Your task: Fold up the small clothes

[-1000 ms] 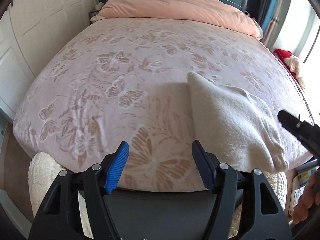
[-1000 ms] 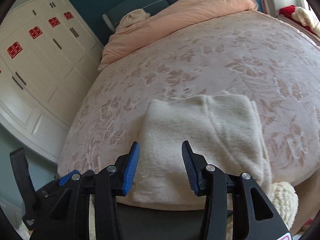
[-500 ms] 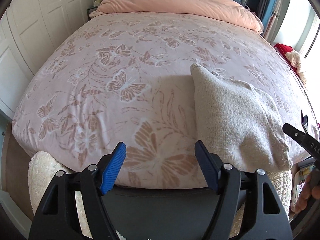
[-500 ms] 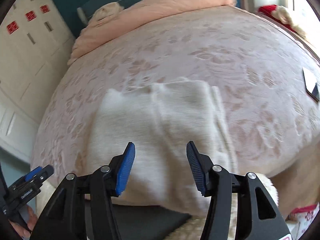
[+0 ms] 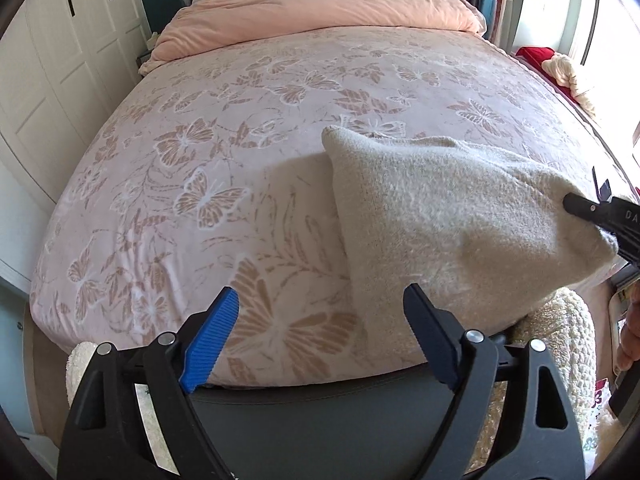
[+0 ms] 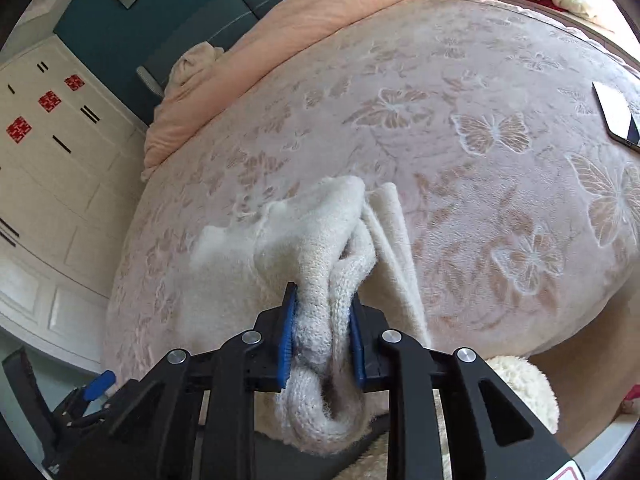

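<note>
Contact on the right side: your right gripper [image 6: 322, 330] has just been closing, and where a moment ago its jaws stood apart over the cream sweater [image 5: 440, 216], they are now clamped on a bunched, knitted corner of it, wool squeezed thick between the blue pads [image 6: 289, 336]. That sweater lies part-folded on the butterfly bedspread [image 5: 240, 128], at the near edge of the bed and well away from the pink duvet [image 5: 320, 12] rolled up at the headboard end. From the left side you can see the same grab: the black tip of the right tool biting the sweater's near corner, which now puckers toward it. Your left gripper [image 5: 320, 332] has just been opening and stands wide with nothing between its jaws, hovering over bare bedspread just beside the sweater's left edge, closer to it than a second ago. So one corner is secured and the other is not yet taken; I'd judge the next fold needs that left tool on the fabric too. A phone [image 6: 618, 118] sits on the bedspread, well clear of the sweater.
</note>
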Tool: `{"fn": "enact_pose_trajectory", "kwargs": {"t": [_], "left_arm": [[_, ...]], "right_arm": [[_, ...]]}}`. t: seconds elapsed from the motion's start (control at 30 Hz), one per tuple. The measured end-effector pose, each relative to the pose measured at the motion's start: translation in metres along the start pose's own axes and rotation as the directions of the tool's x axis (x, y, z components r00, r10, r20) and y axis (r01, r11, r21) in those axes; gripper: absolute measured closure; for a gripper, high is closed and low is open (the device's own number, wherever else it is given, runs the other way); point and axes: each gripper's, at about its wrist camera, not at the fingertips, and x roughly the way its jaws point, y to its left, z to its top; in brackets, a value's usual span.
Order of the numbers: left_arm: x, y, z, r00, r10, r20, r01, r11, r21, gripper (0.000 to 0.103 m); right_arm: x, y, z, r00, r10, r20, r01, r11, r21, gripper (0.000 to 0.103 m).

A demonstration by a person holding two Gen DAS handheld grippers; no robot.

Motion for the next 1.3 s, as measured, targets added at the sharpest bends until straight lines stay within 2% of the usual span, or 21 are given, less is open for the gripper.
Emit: {"fn": "enact_pose_trajectory", "kwargs": {"t": [0.03, 0.07, 0.13, 0.23, 0.3, 0.37, 0.4, 0.47, 0.57, 0.6, 0.63, 0.67, 0.7, 0.77, 0.83, 0.9, 0.97, 1.0, 1.13, 1.2, 1.3], "left_arm": [[0.003, -0.002, 0.000, 1.000, -0.002, -0.010, 0.002, 1.000, -0.002, 0.021], [0.005, -0.004, 0.000, 1.000, -0.006, -0.019, 0.006, 1.000, -0.004, 0.021], [0.007, -0.009, 0.000, 1.000, -0.013, -0.028, 0.013, 1.000, 0.011, 0.021], [0.009, -0.015, 0.000, 1.000, -0.001, -0.025, 0.002, 0.999, 0.042, 0.019], [0.013, -0.017, 0.000, 0.999, -0.010, -0.035, 0.011, 0.999, 0.039, 0.019], [0.019, -0.020, 0.001, 0.999, -0.007, -0.048, 0.009, 0.999, 0.045, 0.019], [0.021, -0.022, 0.002, 0.999, -0.007, -0.054, 0.010, 0.999, 0.048, 0.019], [0.024, -0.026, 0.004, 0.998, -0.016, -0.059, 0.018, 0.999, 0.048, 0.019], [0.026, -0.033, 0.011, 0.998, -0.032, -0.057, 0.035, 0.998, 0.051, 0.018], [0.027, -0.036, 0.013, 0.998, -0.036, -0.057, 0.039, 0.998, 0.053, 0.018], [0.028, -0.039, 0.015, 0.998, -0.039, -0.057, 0.043, 0.998, 0.056, 0.018], [0.029, -0.041, 0.017, 0.998, -0.039, -0.058, 0.043, 0.997, 0.060, 0.018], [0.030, -0.043, 0.018, 0.998, -0.037, -0.059, 0.040, 0.997, 0.065, 0.018], [0.032, -0.047, 0.020, 0.998, -0.034, -0.060, 0.039, 0.996, 0.078, 0.018], [0.035, -0.050, 0.020, 0.997, -0.030, -0.065, 0.035, 0.996, 0.087, 0.018], [0.039, -0.052, 0.020, 0.997, -0.029, -0.076, 0.036, 0.995, 0.091, 0.018], [0.042, -0.055, 0.019, 0.996, -0.031, -0.086, 0.039, 0.995, 0.096, 0.018], [0.042, -0.056, 0.018, 0.996, -0.029, -0.087, 0.038, 0.994, 0.101, 0.018], [0.041, -0.058, 0.016, 0.997, -0.013, -0.079, 0.023, 0.992, 0.126, 0.017], [0.042, -0.057, 0.016, 0.996, -0.015, -0.086, 0.025, 0.992, 0.120, 0.017], [0.042, -0.049, 0.015, 0.995, -0.016, -0.095, 0.025, 0.995, 0.096, 0.017]], "right_arm": [[0.024, -0.012, -0.006, 0.995, -0.046, -0.089, 0.045, 0.999, -0.008, 0.081], [0.036, -0.021, -0.013, 0.992, -0.037, -0.118, 0.039, 0.999, 0.013, 0.078], [0.025, -0.019, -0.015, 0.997, -0.013, -0.078, 0.015, 1.000, 0.023, 0.076], [0.003, -0.007, -0.009, 0.999, -0.041, -0.029, 0.042, 0.999, 0.020, 0.070], [-0.013, 0.009, -0.002, 0.996, -0.087, 0.025, 0.087, 0.996, -0.024, 0.069], [-0.025, 0.026, 0.005, 0.994, -0.084, 0.071, 0.090, 0.992, -0.093, 0.065], [-0.023, 0.033, 0.012, 0.995, -0.069, 0.069, 0.077, 0.990, -0.122, 0.054], [-0.012, 0.045, 0.025, 0.995, -0.077, 0.068, 0.088, 0.980, -0.179, 0.043], [0.027, 0.041, 0.043, 0.989, -0.150, 0.011, 0.149, 0.973, -0.174, 0.042], [0.043, 0.034, 0.047, 0.987, -0.155, -0.036, 0.148, 0.978, -0.150, 0.043], [0.056, 0.028, 0.049, 0.988, -0.133, -0.081, 0.123, 0.985, -0.124, 0.050], [0.060, 0.027, 0.052, 0.990, -0.096, -0.106, 0.085, 0.991, -0.103, 0.083], [0.052, 0.032, 0.055, 0.994, -0.077, -0.081, 0.068, 0.993, -0.100, 0.089], [0.025, 0.040, 0.060, 0.999, -0.020, 0.026, 0.023, 0.993, -0.115, 0.091], [0.012, 0.036, 0.064, 0.998, -0.001, 0.066, 0.006, 0.996, -0.084, 0.091], [0.030, 0.021, 0.062, 0.999, -0.032, 0.023, 0.033, 0.998, -0.060, 0.091], [0.069, 0.007, 0.051, 0.991, -0.099, -0.095, 0.091, 0.992, -0.082, 0.088], [0.071, 0.005, 0.047, 0.993, -0.094, -0.077, 0.088, 0.993, -0.080, 0.087], [0.024, 0.019, 0.046, 0.998, -0.063, 0.027, 0.065, 0.996, -0.066, 0.077], [-0.005, 0.033, 0.037, 0.997, -0.032, 0.072, 0.040, 0.994, -0.104, 0.077], [-0.032, 0.058, 0.015, 0.994, 0.082, 0.072, -0.070, 0.985, -0.157, 0.077]]}}
